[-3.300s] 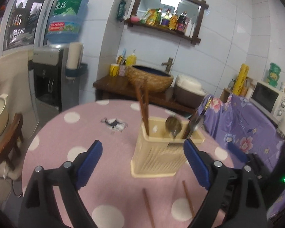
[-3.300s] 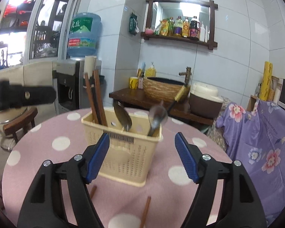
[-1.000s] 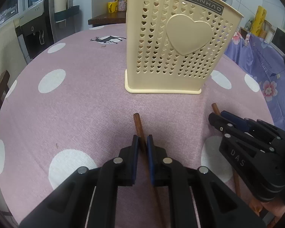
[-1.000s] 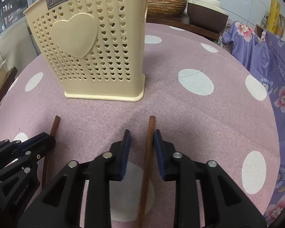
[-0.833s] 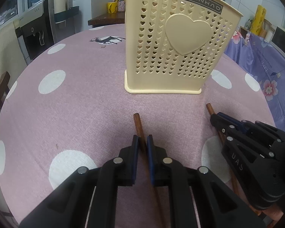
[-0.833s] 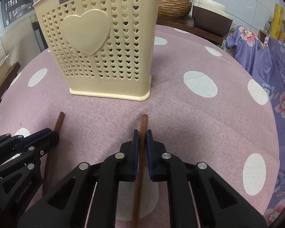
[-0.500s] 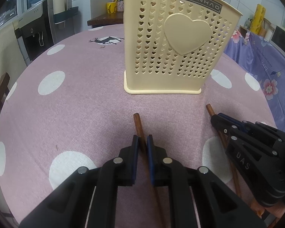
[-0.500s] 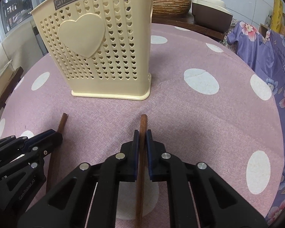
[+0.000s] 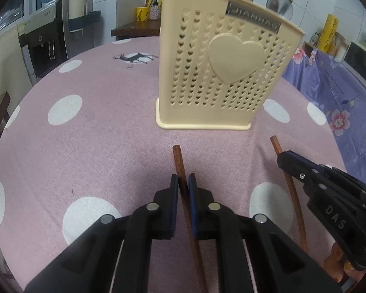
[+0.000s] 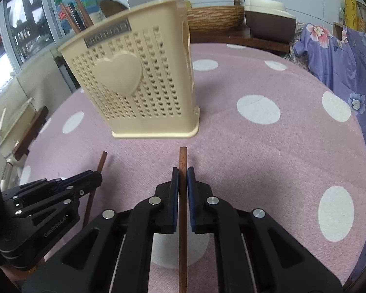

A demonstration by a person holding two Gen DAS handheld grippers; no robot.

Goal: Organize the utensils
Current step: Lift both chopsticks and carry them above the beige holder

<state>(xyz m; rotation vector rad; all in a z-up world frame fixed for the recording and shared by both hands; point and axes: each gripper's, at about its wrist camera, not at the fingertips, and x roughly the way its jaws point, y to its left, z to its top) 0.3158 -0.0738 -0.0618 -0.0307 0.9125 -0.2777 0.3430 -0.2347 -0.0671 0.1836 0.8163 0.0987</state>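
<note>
A cream perforated utensil holder (image 9: 222, 73) with a heart on its side stands on the pink polka-dot table (image 9: 85, 134); it also shows in the right wrist view (image 10: 144, 85). Chopsticks and spoons stick out of its top. My left gripper (image 9: 182, 183) is shut on a brown chopstick (image 9: 178, 158) just in front of the holder. My right gripper (image 10: 182, 175) is shut on a second brown chopstick (image 10: 183, 158). Each gripper shows in the other's view: the right gripper (image 9: 288, 157), the left gripper (image 10: 95, 175).
A purple floral cloth (image 9: 341, 92) covers furniture at the right. A water dispenser (image 9: 46, 36) stands at the back left. A wooden counter with a woven basin (image 10: 214, 19) lies behind the table. A wooden stool (image 10: 29, 131) stands left of the table.
My right gripper has closed on its chopstick and lifted it slightly, turning left so the holder sits more to the left. My left gripper stays shut on its chopstick.
</note>
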